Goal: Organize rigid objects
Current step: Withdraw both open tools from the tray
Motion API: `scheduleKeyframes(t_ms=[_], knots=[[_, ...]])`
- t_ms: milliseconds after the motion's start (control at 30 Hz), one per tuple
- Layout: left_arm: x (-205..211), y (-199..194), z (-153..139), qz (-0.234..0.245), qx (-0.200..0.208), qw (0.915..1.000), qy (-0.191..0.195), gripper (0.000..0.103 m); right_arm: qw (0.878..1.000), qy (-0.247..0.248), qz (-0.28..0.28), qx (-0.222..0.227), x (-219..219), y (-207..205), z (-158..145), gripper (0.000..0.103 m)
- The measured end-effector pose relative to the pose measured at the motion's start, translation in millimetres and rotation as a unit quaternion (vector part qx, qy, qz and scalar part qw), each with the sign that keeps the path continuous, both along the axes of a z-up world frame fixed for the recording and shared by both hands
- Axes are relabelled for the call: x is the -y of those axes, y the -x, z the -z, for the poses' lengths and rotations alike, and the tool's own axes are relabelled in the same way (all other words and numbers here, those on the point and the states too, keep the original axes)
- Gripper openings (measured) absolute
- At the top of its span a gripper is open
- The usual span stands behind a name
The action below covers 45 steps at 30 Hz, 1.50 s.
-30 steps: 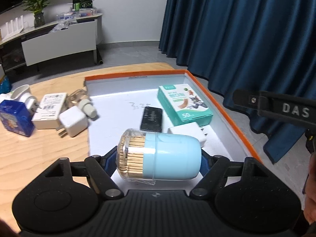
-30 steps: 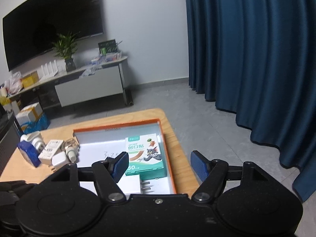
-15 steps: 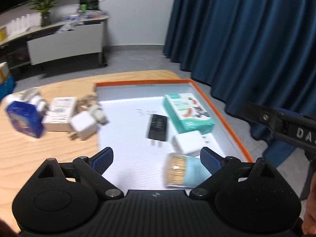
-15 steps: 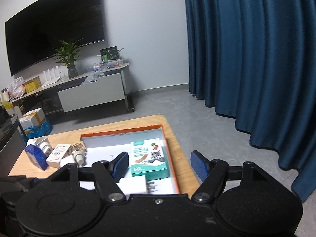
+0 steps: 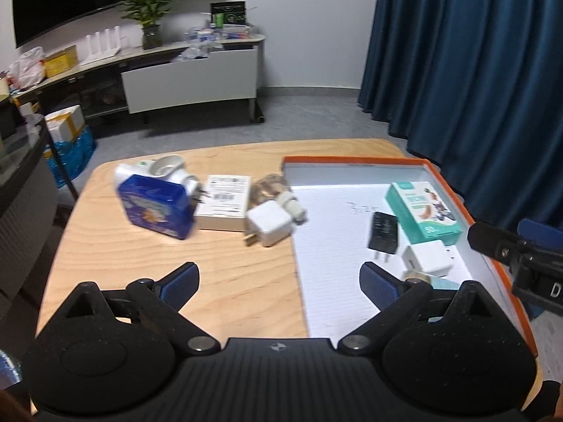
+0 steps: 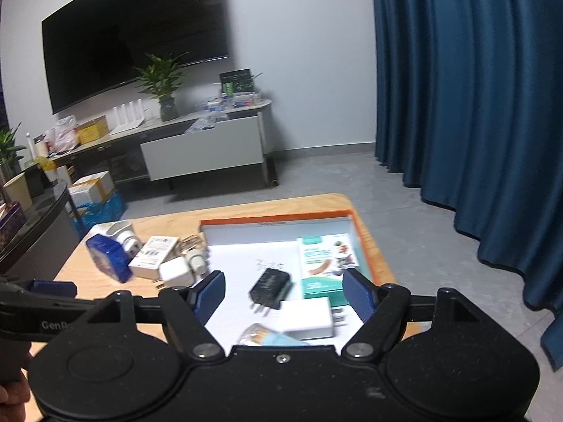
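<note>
White charger (image 5: 269,225) on surface (image 5: 176,263), ahead of my left tongs (image 5: 279,276), both tongs just opened, spread, empty; left nearer.

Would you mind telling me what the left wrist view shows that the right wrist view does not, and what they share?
Only the left wrist view: the right gripper at its right edge. Only the right wrist view: the whole wall screen and the left gripper at its left edge. Both: the orange-rimmed tray holding the black charger and teal box, and the blue box on the table.

Black left gripper (image 5: 279,276) and right gripper (image 6: 279,293) bear blue pads (image 5: 179,283).
</note>
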<state>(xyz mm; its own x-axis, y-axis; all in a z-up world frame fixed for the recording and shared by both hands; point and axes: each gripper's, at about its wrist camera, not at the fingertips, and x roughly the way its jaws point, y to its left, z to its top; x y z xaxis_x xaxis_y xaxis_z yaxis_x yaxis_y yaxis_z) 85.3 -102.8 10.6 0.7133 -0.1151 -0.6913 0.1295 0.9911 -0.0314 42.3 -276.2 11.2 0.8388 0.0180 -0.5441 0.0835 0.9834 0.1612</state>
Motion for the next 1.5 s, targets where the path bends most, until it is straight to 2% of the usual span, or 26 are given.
scheduleKeyframes(t_ms=[733, 1500], knots=[[-78, 10, 2, -0.079, 0.006, 0.9966, 0.019, 0.101, 0.995, -0.003, -0.096, -0.024, -78, -18, 2, 0.091], [-97, 6, 11, -0.094, 0.002, 0.9952, 0.028, 0.101, 0.991, -0.002, -0.125, -0.036, -98, -29, 10, 0.091]])
